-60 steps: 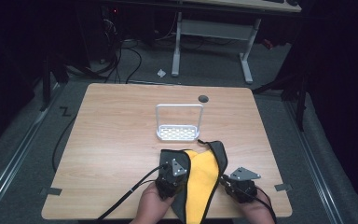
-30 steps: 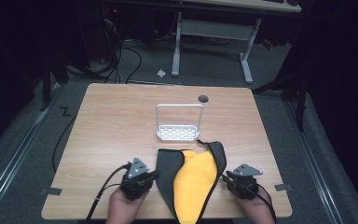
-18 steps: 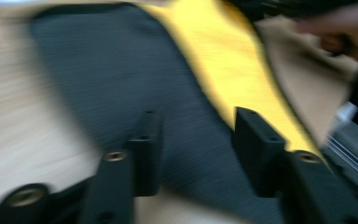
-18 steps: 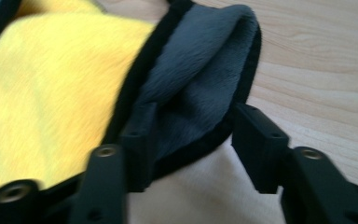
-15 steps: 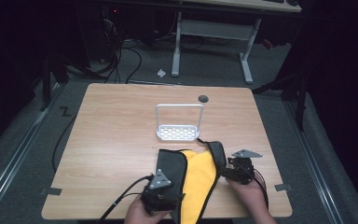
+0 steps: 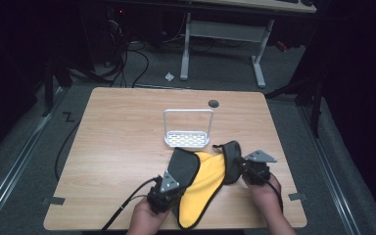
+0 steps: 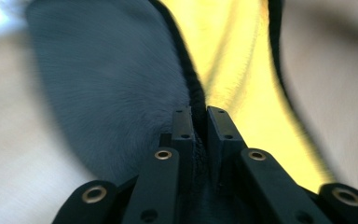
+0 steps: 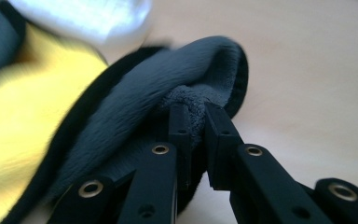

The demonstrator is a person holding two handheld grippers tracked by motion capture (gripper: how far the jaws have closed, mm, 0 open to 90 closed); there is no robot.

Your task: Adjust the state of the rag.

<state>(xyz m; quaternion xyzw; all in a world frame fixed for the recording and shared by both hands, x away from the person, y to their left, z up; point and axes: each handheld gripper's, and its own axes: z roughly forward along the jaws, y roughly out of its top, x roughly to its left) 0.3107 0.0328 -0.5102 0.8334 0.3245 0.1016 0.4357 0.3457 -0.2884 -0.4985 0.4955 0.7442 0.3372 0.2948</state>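
A cloth, yellow [image 6: 203,183] on one face and dark grey on the other, lies near the front edge of the wooden table [image 6: 122,142], its two sides folded up over it. My left gripper [image 6: 175,175] is shut on the black-trimmed edge of the left grey flap [image 7: 112,93]; its jaws [image 7: 199,116] have just been closing with that edge between them. My right gripper [image 6: 238,169] is shut on the bunched grey fold [image 8: 168,74] at the cloth's right side. Its jaws [image 8: 198,114] have just been closing on that fold too.
A small white perforated tray with a wire hoop handle [image 6: 187,132] stands just behind the cloth. A round cable hole [image 6: 214,103] sits near the far edge. The left gripper's cable [image 6: 127,204] trails off the front. Bare wood lies to the left.
The left gripper moved right from the bare table onto the cloth's left flap. The right gripper moved in and up to the right fold. Both went from open to shut on the cloth.
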